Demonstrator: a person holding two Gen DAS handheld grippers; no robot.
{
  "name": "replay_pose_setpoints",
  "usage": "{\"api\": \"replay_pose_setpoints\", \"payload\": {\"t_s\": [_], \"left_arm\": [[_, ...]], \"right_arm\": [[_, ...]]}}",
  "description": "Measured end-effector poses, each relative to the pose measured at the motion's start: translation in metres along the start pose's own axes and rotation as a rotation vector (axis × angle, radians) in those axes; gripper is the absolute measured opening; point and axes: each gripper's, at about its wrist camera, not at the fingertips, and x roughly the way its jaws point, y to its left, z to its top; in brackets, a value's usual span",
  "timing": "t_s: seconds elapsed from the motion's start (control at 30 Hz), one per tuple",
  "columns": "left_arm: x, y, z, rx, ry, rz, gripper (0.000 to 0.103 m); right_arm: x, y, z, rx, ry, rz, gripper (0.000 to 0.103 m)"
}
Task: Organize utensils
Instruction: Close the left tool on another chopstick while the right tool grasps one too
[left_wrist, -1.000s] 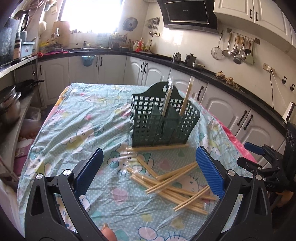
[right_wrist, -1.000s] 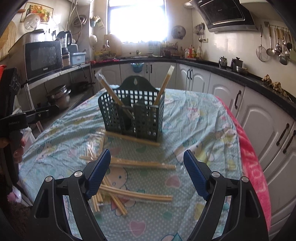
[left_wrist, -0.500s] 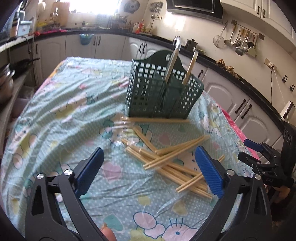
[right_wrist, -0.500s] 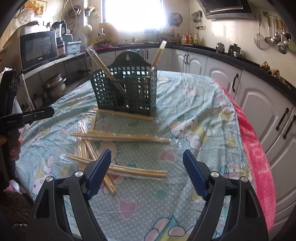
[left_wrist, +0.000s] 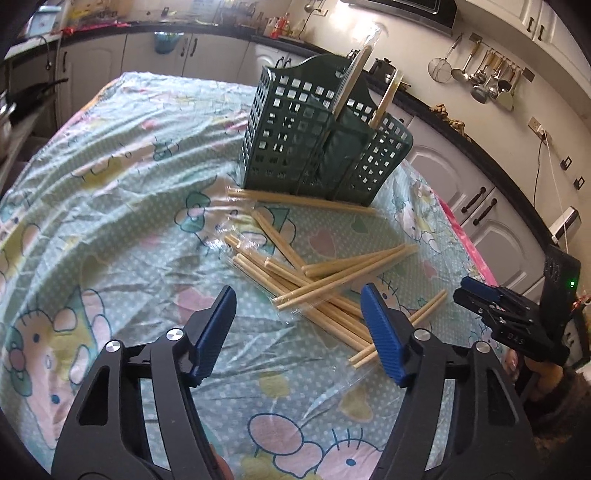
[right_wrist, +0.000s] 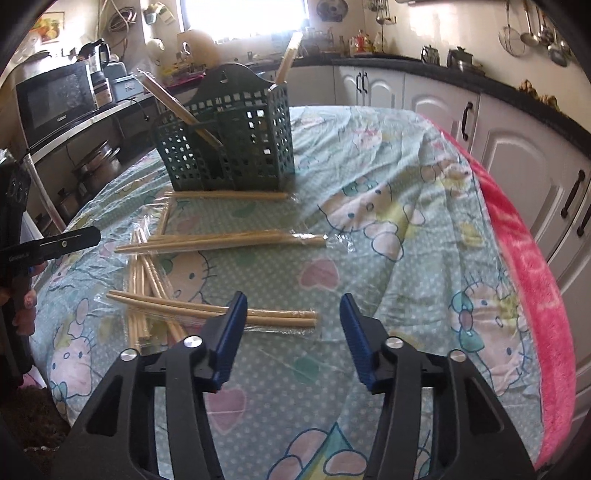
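1. You are in a kitchen with white cupboards and a bright window. In front of you is a table under a pale green cartoon-cat tablecloth (left_wrist: 110, 192) with clear plastic over it.
2. On your left, your left gripper (left_wrist: 299, 328) hangs low over the cloth. Its blue pads are wide apart and hold nothing. I think you keep it open so it can slip round a stick.
3. Just past it lies the messy pile of pale wooden chopsticks (left_wrist: 317, 284). They cross over each other, some in clear sleeves, so one lying on top looks easiest to take.
4. Behind the pile stands the dark green plastic holder with square holes (left_wrist: 317, 147). It stands upright, so sticks can drop in from the top. Two wrapped chopsticks (left_wrist: 354, 77) lean inside it; the rest are not yet put away.
5. On your right, your right gripper (right_wrist: 293, 332) is open and empty too. The nearest wrapped pair of chopsticks (right_wrist: 269, 315) lies flat, just in front of its left pad. It looks like your next pick.
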Motion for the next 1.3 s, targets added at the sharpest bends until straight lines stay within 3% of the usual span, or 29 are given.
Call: {"api": "replay_pose_setpoints", "payload": {"t_s": [0.37,0.67,0.93,1.3], "left_arm": [[0.017,0.013,-0.005,-0.074,0.045,-0.054,0.048],[0.023,0.024,-0.007,-0.136,0.056,-0.091,0.035],[0.024,0.029,-0.008,-0.165,0.074,-0.114,0.009],[-0.014,0.014,0.018,-0.082,-0.048,-0.105,0.004]], "right_arm": [[0.017,-0.012,-0.003,0.042,0.051,0.012,0.029],[0.018,-0.013,-0.007,0.036,0.043,0.006,0.003],[0.01,-0.017,-0.005,0.044,0.015,-0.035,0.001],[-0.017,0.006,0.017,-0.05,-0.084,-0.027,0.001]]}}
